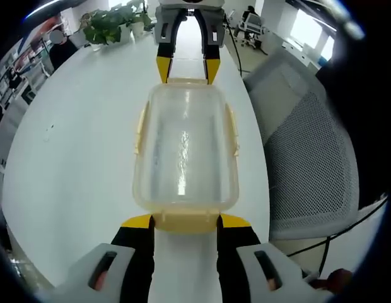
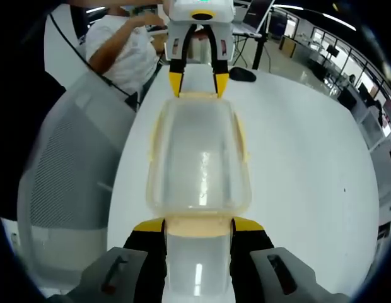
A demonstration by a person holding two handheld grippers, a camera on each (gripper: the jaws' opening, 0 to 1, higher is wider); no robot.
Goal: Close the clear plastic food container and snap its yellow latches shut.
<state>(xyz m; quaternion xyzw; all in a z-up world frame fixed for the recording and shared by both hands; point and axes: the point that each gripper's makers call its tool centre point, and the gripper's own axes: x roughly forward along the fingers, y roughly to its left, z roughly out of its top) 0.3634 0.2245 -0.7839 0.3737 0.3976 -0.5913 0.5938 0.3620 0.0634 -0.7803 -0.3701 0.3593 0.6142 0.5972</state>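
The clear plastic container (image 1: 185,148) lies on the white table (image 1: 75,145) with its lid on. Thin yellow latches (image 1: 233,129) run along its long sides, and I cannot tell whether they are snapped. My left gripper (image 1: 186,222) is open at the container's near end, its yellow tips on either side of the end latch (image 1: 186,223). My right gripper (image 1: 187,71) stands open at the far end, tips astride that latch. In the right gripper view the same container (image 2: 198,158) stretches from my right gripper (image 2: 198,225) to the left gripper (image 2: 198,81).
A grey mesh chair (image 1: 309,145) stands close against the table edge beside the container, and shows again as the chair (image 2: 69,177). Potted plants (image 1: 110,25) sit at the table's far end. A person in a white shirt (image 2: 120,50) and a black mouse (image 2: 243,74) are beyond.
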